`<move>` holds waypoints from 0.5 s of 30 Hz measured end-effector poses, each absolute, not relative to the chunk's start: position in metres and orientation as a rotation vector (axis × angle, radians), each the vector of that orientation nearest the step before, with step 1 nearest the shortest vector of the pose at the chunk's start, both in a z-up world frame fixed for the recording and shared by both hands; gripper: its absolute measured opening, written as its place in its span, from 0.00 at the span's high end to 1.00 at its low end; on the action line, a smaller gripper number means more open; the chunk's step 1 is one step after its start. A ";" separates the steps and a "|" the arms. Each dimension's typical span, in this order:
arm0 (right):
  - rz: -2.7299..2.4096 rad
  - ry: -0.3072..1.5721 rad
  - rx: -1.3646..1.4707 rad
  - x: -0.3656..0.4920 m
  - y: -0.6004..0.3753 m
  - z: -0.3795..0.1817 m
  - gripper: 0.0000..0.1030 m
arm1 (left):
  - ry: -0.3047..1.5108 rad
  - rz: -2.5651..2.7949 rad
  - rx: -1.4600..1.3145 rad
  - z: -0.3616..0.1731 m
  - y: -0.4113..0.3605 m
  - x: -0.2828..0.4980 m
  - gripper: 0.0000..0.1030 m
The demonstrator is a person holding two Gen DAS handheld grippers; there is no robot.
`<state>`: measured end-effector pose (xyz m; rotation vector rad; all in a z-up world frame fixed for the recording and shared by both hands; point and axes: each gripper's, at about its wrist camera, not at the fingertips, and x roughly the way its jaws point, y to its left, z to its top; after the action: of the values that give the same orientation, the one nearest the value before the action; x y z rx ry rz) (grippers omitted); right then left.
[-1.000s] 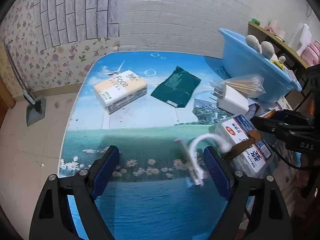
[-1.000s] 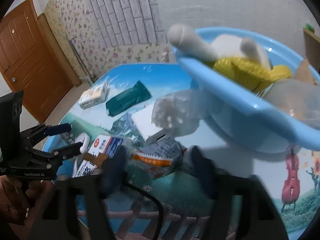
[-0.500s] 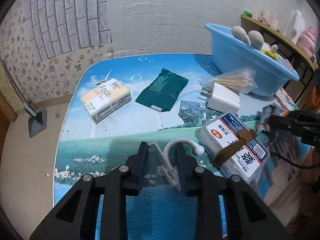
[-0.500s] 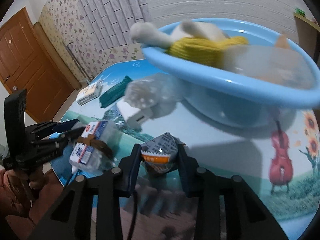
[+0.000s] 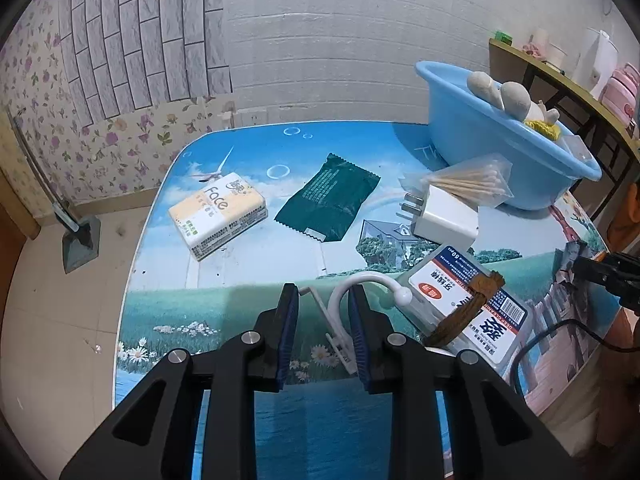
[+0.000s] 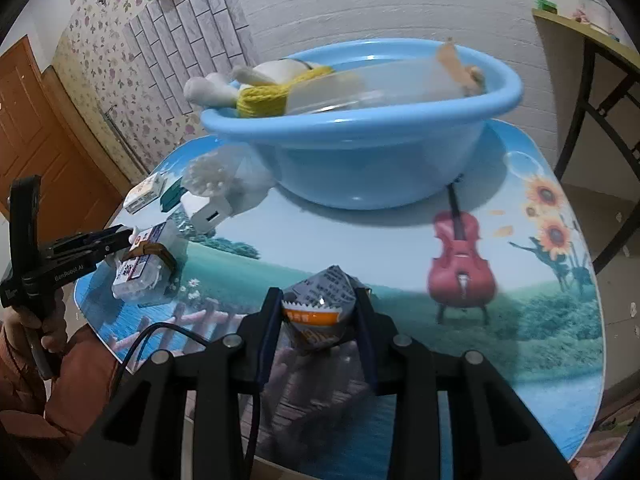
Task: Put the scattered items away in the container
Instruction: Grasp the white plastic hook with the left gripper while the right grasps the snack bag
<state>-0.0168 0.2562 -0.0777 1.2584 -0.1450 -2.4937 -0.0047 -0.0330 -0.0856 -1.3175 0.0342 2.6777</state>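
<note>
Left gripper (image 5: 323, 322) points level over the table's (image 5: 240, 264) near edge, clamping a white hook (image 5: 340, 312); right gripper (image 6: 318, 322), raised, pinches a snack packet (image 6: 320, 312).

Basin (image 5: 500, 152) contents partly hidden behind its rim; cotton swab bag (image 6: 216, 176) blurred.

Since one second ago, the left gripper (image 5: 323, 308) has changed from wide open to closed on the white plastic hook clip (image 5: 340, 324). The right gripper (image 6: 318, 312) has likewise closed on the crumpled silver-and-orange snack packet (image 6: 320, 312), and its view of the light-blue plastic basin (image 6: 360, 140) has shifted from close and tilted to level.
</note>
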 end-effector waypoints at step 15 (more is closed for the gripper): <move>-2.476 -0.074 1.245 -0.013 0.246 -0.079 0.38 | 0.063 2.666 -1.395 -0.096 -0.029 -0.005 0.48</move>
<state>-0.0132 0.2456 -0.0792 1.2447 -0.0743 -2.4759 -0.0049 -0.0288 -0.0956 -1.3945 0.0634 2.6662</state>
